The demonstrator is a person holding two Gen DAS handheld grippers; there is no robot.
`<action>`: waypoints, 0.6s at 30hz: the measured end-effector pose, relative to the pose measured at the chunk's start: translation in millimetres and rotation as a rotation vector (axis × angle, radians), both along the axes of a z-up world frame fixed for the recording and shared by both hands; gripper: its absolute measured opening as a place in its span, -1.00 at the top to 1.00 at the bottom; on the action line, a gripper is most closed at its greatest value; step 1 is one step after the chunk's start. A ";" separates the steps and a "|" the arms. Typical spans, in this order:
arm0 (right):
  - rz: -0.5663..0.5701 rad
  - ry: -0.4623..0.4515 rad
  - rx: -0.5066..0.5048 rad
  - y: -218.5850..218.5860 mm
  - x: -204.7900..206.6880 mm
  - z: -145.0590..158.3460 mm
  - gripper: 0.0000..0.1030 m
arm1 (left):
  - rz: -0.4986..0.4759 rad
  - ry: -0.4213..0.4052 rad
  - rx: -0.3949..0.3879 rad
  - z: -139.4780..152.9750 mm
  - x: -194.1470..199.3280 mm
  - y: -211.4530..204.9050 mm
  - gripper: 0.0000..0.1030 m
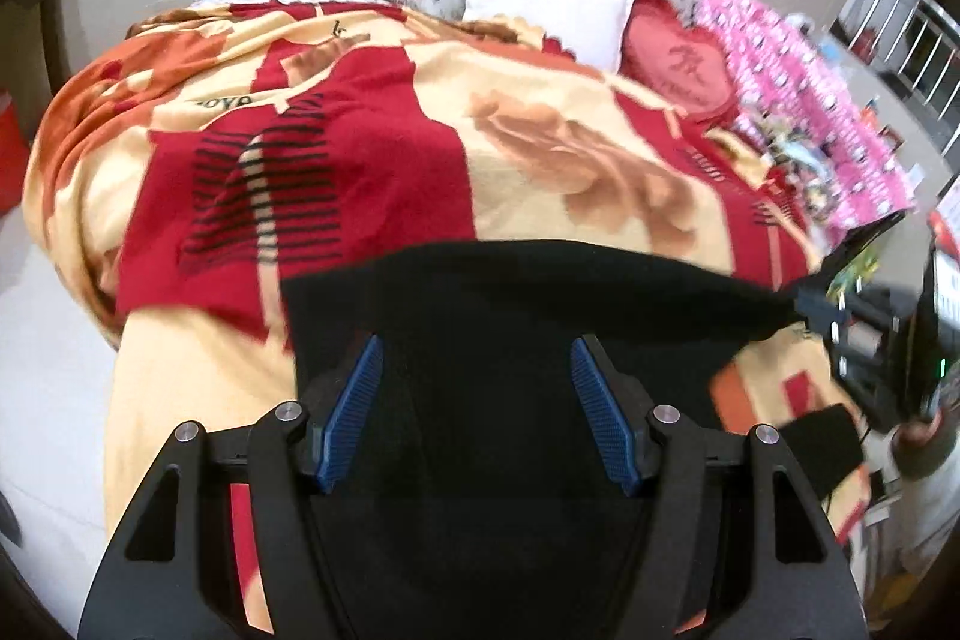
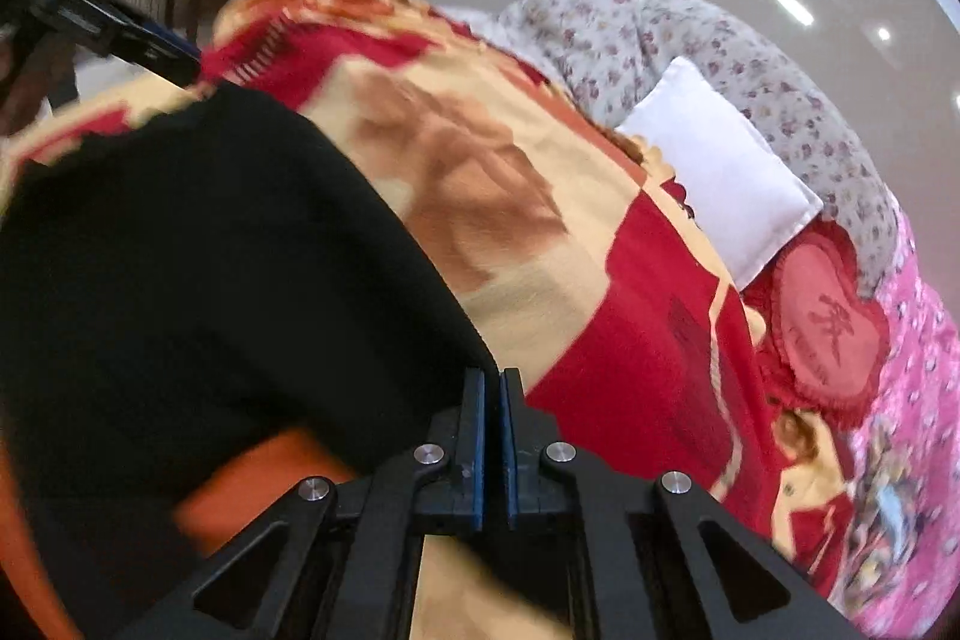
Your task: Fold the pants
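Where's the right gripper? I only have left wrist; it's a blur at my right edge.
Observer: The right wrist view shows the right gripper with its fingers shut, tips at the pants edge.
Operator: Pinching cloth?
Observer: Can't tell. The black cloth reaches the fingertips, but none shows between the pads.
Operator: How does my left gripper look from there?
Observer: The left gripper sits at upper left of that view, its tip by the pants' far edge, over the blanket.
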State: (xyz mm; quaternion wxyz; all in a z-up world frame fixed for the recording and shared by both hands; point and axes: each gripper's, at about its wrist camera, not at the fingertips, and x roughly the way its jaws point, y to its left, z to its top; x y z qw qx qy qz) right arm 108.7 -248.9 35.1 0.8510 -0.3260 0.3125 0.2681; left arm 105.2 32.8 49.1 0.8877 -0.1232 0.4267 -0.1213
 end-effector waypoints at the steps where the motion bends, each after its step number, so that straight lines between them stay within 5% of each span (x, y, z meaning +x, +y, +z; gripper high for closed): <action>1: 0.011 -0.010 0.015 -3.0 -20.8 3.5 0.92 | 0.003 -0.012 -0.018 4.0 -11.8 3.2 -0.27; 8: 0.008 0.086 0.112 -22.8 -155.1 -24.5 0.92 | 0.054 -0.027 -0.152 4.6 -84.1 16.3 -0.27; 13: -0.049 0.211 0.152 -33.9 -185.0 -67.5 0.97 | 0.088 0.002 -0.146 -11.1 -109.8 16.4 -0.30; 18: -0.005 0.228 0.300 -11.0 -190.7 -43.3 0.92 | 0.148 0.029 -0.184 -25.5 -111.3 23.8 -0.30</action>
